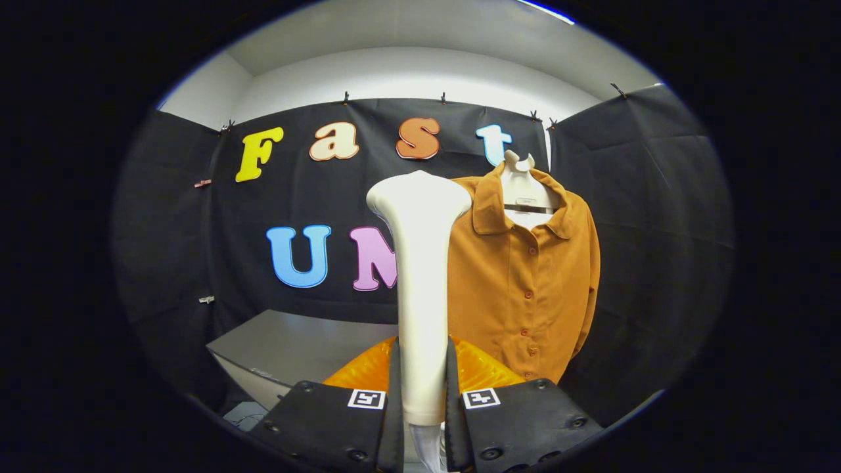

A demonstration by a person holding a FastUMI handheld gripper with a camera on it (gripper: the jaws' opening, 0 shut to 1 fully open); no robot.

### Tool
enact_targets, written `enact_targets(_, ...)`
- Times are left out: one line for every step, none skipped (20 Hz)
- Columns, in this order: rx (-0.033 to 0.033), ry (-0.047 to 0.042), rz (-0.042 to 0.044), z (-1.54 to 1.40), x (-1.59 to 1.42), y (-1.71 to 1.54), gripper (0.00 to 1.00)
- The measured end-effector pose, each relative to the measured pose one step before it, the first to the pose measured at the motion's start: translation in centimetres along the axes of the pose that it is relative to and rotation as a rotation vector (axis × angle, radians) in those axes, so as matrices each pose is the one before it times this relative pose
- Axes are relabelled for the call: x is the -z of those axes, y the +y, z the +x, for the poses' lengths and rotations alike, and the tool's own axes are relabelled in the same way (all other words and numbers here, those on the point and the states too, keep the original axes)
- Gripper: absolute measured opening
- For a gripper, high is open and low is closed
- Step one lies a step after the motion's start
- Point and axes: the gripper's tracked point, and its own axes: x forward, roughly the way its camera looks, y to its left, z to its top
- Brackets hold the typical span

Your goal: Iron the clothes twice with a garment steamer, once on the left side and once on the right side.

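Black cloth walls close off the booth ahead of your claw [423,394], with a pale wall and ceiling showing above the cloth. Low down, beyond the fingers and a little to their left, a grey bench [289,348] stands against the cloth.

Your claw is clenched on the white plastic garment steamer [420,282]: both fingers press against the sides of its handle, one on each side, with no gap showing. The steamer stands upright between the fingers and rises straight ahead of them, widening at the top into a broad, rounded head. A thinner pale part of it runs down below the handle between the finger bases.

Just behind the handle, close beyond the fingertips, you have a ribbed, glossy orange object [479,368] spreading to both sides; what it is cannot be told.

Beyond the steamer and to the right of the claw, the rust-orange button-front shirt [525,276] hangs on a white hanger form [522,190], its collar open and its row of buttons running down the front. The steamer head sits beside the shirt's left shoulder as you see it, overlapping its edge; whether they touch cannot be told. The shirt's far sleeve hangs down against the black cloth.
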Motion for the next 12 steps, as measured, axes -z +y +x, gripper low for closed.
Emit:
enact_targets(0.00102, -0.00291, -0.00043, 0.001, -0.227, 0.677, 0.28)
enact_targets(0.00356, -0.00420, -0.00219, 0.036, -0.167, 0.632, 0.28)
enact_targets(0.00338, -0.00291, -0.00230, -0.035, -0.002, 0.533, 0.28)
enact_targets(0.00224, -0.00428, -0.00131, -0.040, -0.007, 0.561, 0.28)
enact_targets(0.00268, 0.00067, 0.00179, -0.221, 0.139, 0.507, 0.28)
enact_targets(0.00291, -0.00166, 0.00249, -0.224, 0.248, 0.467, 0.28)
enact_targets(0.00503, -0.00040, 0.00049, -0.251, 0.258, 0.339, 0.28)
enact_targets(0.00677, -0.00022, -0.00295, -0.243, 0.233, 0.209, 0.28)
enact_targets(0.00736, -0.00118, -0.00399, -0.339, 0.254, 0.249, 0.28)
enact_targets(0.00679, 0.00121, -0.00308, -0.182, 0.256, 0.222, 0.28)
enact_targets(0.00741, -0.00098, -0.00221, -0.312, 0.296, 0.309, 0.28)
enact_targets(0.00311, 0.00223, -0.00167, -0.198, 0.197, 0.313, 0.28)
